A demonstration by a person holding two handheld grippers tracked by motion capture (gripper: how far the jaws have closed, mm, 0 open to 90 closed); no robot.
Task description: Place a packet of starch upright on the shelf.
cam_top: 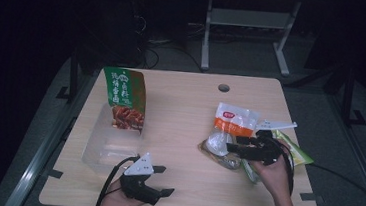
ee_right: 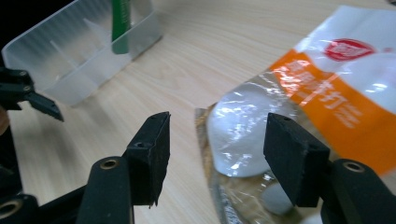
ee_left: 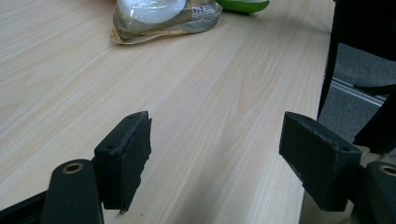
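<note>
High view, near edge of the desk [cam_top: 183, 188]: the left gripper [cam_top: 161, 181] rests low at the near left, its jaws standing wide apart over bare wood with nothing between them, a hand [cam_top: 114, 202] closed around its body. Just beyond it, by the left edge, stands a clear plastic bin [cam_top: 104, 146], with a green snack bag [cam_top: 125, 98] leaning upright in its far end.

Toward the near right corner, the right gripper [cam_top: 231, 147] lies level and points left, held from behind by the person's other hand [cam_top: 272, 173]. In the right gripper view its jaws are well spread, with a clear packet of white pieces [ee_right: 238, 135] lying below and between the pads; the pads do not press on it. That packet sits at the near end of a small heap by the right edge. An orange-and-white bag [cam_top: 234, 120] lies against its far side, overlapping it, and a light green packet [cam_top: 297, 153] lies to the right, partly under the gripper. A round cable hole [cam_top: 224, 88] marks the far edge.
</note>
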